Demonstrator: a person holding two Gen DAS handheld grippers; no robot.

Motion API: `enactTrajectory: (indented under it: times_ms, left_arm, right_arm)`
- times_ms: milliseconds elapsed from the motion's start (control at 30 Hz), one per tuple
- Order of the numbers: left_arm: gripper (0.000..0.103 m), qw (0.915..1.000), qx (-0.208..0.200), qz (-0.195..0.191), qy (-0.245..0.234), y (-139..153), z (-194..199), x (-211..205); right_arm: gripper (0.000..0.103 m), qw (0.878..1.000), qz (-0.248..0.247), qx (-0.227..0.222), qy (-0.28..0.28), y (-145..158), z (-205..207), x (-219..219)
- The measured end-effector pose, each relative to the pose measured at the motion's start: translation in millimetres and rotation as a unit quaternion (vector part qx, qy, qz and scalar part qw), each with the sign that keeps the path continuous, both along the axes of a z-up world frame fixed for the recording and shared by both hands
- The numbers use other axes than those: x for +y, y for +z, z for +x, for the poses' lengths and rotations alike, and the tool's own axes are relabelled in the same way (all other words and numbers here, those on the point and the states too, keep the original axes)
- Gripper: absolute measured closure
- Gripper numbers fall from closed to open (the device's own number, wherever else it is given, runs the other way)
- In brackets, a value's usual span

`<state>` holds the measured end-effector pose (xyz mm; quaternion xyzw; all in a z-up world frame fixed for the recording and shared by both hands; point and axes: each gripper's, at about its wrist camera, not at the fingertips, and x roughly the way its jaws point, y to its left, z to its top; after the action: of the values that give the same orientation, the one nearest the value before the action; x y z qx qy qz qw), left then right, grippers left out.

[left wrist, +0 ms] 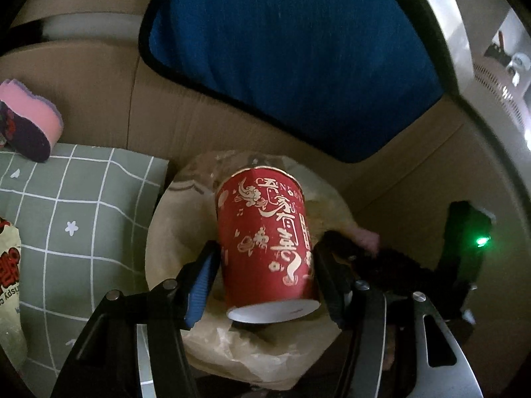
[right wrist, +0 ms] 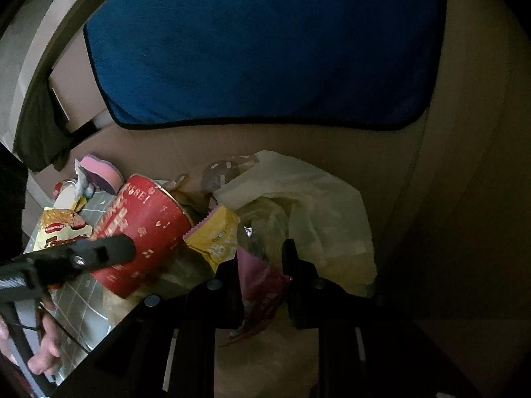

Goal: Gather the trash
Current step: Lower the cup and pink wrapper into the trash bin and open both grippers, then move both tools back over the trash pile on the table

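My left gripper point(left wrist: 265, 275) is shut on a red paper cup point(left wrist: 265, 238) with gold print, base toward the camera, held over the mouth of a beige plastic trash bag point(left wrist: 186, 219). In the right wrist view the cup point(right wrist: 146, 229) is tilted with its open end toward the bag point(right wrist: 312, 205), the left gripper's finger point(right wrist: 99, 252) across it. My right gripper point(right wrist: 262, 262) is shut on a pink-red wrapper point(right wrist: 262, 292) at the bag's edge. A yellow snack packet point(right wrist: 215, 238) lies in the bag.
A green checked cloth point(left wrist: 83, 215) lies left of the bag, with a pink and purple sponge point(left wrist: 30, 126) and a snack bag point(left wrist: 8, 282) on it. A blue towel point(left wrist: 292, 49) hangs over the cardboard wall point(left wrist: 186, 122) behind.
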<state>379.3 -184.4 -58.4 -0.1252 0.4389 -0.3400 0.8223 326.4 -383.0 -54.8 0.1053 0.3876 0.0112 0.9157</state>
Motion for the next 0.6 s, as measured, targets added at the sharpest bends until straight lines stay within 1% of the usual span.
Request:
enactTrajectory:
  times_ms: [33, 67, 100, 167, 200, 333, 400, 533, 600]
  left_arm:
    - [0.045, 1.0, 0.0, -0.002, 0.002, 0.5, 0.6, 0.6]
    - [0.045, 1.0, -0.001, -0.005, 0.004, 1.4, 0.1, 4.7]
    - [0.045, 1.0, -0.002, -0.006, 0.007, 3.0, -1.6, 9.2]
    - [0.044, 0.9999, -0.01, -0.003, 0.012, 5.4, -2.8, 15.4]
    - [0.044, 0.9998, -0.014, -0.002, 0.014, 5.7, -3.3, 17.1]
    - [0.043, 0.9991, -0.034, 0.01, 0.022, 15.9, -15.0, 26.8]
    - [0.043, 0.9984, -0.045, 0.021, 0.029, 20.1, -20.3, 31.8]
    - [0.043, 0.9931, -0.073, 0.06, 0.07, 26.9, -43.2, 52.5]
    - [0.043, 0.9896, -0.079, 0.07, 0.098, 30.5, -54.1, 69.4]
  right_arm:
    - [0.079, 1.0, 0.004, -0.001, 0.002, -1.0, 1.3, 1.0]
    - [0.071, 1.0, 0.014, -0.004, 0.004, -2.4, 3.0, 1.7]
    - [0.061, 1.0, 0.021, -0.009, 0.003, -2.6, 3.6, 2.0]
    - [0.049, 0.999, 0.04, -0.024, 0.004, -1.2, 2.7, 1.5]
    - [0.046, 0.999, 0.044, -0.029, 0.004, 0.5, 2.5, 1.4]
    - [0.043, 0.999, 0.023, -0.042, -0.006, 10.6, 1.4, 4.9]
    - [0.043, 0.999, 0.015, -0.041, 0.004, 15.8, 0.1, 9.2]
    - [0.044, 0.999, -0.018, -0.041, 0.015, 24.7, -4.9, 22.8]
    - [0.047, 0.999, -0.026, -0.042, 0.016, 28.6, -7.1, 27.4]
